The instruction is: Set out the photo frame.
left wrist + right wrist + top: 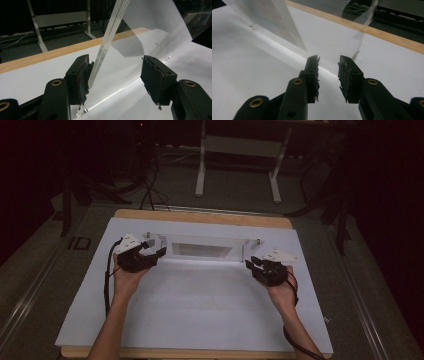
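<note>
1. Clear acrylic sign-holder stand (205,249), a long see-through frame with a white sheet inside, stands upright at the far middle of the white table cover (200,320), between the two hands.
2. Left gripper (151,254): jaws wide apart, the stand's left edge (110,37) between them, just beside the left pad (83,75) and well clear of the other. Can't tell if it touches; nothing clamped.
3. Right gripper (254,263): jaws partly apart, empty, near the stand's right end (364,27) but short of it. Nothing between the pads (313,75).
4. Step looks like taking the stand at both ends. To do it well: bring the right gripper forward until the thin right edge sits centred between its pads, then close both together, low on the panel.
5. Risk, judged: slick clear plastic, thin edge, so a one-sided squeeze could tip or slide it.
6. Surface: white sheet over a light wooden tabletop (200,216), the wood showing at the far and near edges.
7. Room: dark, grey floor, white metal desk frame (237,165) behind, black cables (150,190) on the floor.
</note>
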`<state>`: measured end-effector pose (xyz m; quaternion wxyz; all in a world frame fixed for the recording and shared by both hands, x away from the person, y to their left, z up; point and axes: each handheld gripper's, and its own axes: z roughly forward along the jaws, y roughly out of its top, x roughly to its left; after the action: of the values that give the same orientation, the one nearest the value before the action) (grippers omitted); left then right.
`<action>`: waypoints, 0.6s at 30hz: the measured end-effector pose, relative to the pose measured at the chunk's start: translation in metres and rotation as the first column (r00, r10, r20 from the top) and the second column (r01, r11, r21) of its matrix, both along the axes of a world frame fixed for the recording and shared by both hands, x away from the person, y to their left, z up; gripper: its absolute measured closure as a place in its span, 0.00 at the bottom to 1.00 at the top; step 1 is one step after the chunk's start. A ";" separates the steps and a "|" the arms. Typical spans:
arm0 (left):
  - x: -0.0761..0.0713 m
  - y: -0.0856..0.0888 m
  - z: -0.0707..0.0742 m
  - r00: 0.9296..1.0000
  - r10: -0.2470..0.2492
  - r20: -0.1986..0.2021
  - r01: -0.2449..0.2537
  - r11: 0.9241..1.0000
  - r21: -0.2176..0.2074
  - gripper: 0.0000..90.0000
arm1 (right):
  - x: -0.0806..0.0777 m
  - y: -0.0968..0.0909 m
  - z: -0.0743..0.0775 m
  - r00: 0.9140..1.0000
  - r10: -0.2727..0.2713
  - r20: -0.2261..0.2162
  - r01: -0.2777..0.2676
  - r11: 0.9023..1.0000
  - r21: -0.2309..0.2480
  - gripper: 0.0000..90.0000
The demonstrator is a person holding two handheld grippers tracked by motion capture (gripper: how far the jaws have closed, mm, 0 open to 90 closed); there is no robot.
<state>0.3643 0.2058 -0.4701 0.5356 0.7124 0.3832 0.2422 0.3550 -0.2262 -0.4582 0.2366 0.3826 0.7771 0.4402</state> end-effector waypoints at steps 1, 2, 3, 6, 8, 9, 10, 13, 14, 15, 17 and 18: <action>0.000 0.000 0.000 1.000 0.000 0.000 0.000 1.000 0.000 0.45 | 0.000 0.000 0.000 1.000 0.000 0.000 0.000 1.000 0.000 0.76; 0.000 0.000 0.000 1.000 0.001 -0.001 -0.001 1.000 -0.001 0.45 | 0.001 -0.002 0.000 1.000 -0.005 0.000 0.005 1.000 -0.003 0.76; 0.001 0.000 0.000 1.000 0.002 -0.001 -0.002 1.000 0.000 0.45 | 0.003 -0.004 -0.001 1.000 -0.010 0.002 0.010 1.000 -0.001 0.76; 0.002 0.000 0.001 1.000 0.002 -0.004 -0.002 1.000 0.003 0.45 | 0.005 -0.007 -0.001 1.000 -0.018 0.006 0.018 1.000 0.000 0.75; 0.002 0.000 0.001 1.000 0.002 -0.005 -0.002 1.000 0.001 0.45 | 0.007 -0.009 -0.001 1.000 -0.023 0.005 0.023 1.000 -0.002 0.74; 0.002 0.000 0.001 1.000 0.002 -0.005 -0.002 1.000 -0.001 0.45 | 0.008 -0.009 -0.001 1.000 -0.028 0.005 0.028 1.000 -0.004 0.73; 0.003 0.000 0.001 1.000 0.002 -0.007 -0.002 1.000 0.000 0.46 | 0.009 -0.010 -0.001 1.000 -0.031 0.003 0.031 1.000 -0.002 0.72; 0.003 0.000 0.002 1.000 0.002 -0.006 -0.002 1.000 0.001 0.46 | 0.013 -0.010 0.000 1.000 -0.026 0.012 0.026 1.000 -0.010 0.67; 0.003 0.000 0.001 1.000 0.002 -0.006 -0.002 1.000 0.001 0.46 | 0.014 -0.010 0.001 1.000 -0.020 0.018 0.020 1.000 -0.012 0.65; 0.004 0.000 0.001 1.000 0.002 -0.006 -0.002 1.000 -0.001 0.46 | 0.015 -0.010 0.001 1.000 -0.017 0.023 0.017 1.000 -0.013 0.64; 0.004 0.000 0.001 1.000 0.001 -0.004 -0.001 1.000 -0.005 0.46 | 0.019 -0.009 0.003 0.999 -0.017 0.027 0.017 1.000 -0.011 0.62; 0.004 0.001 0.001 1.000 0.000 -0.004 0.000 1.000 -0.007 0.46 | 0.020 -0.009 0.003 1.000 -0.013 0.028 0.013 1.000 -0.009 0.61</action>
<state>0.3685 0.2064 -0.4693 0.5373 0.7111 0.3851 0.2393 0.3749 -0.2349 -0.4553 0.2523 0.3803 0.7732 0.4403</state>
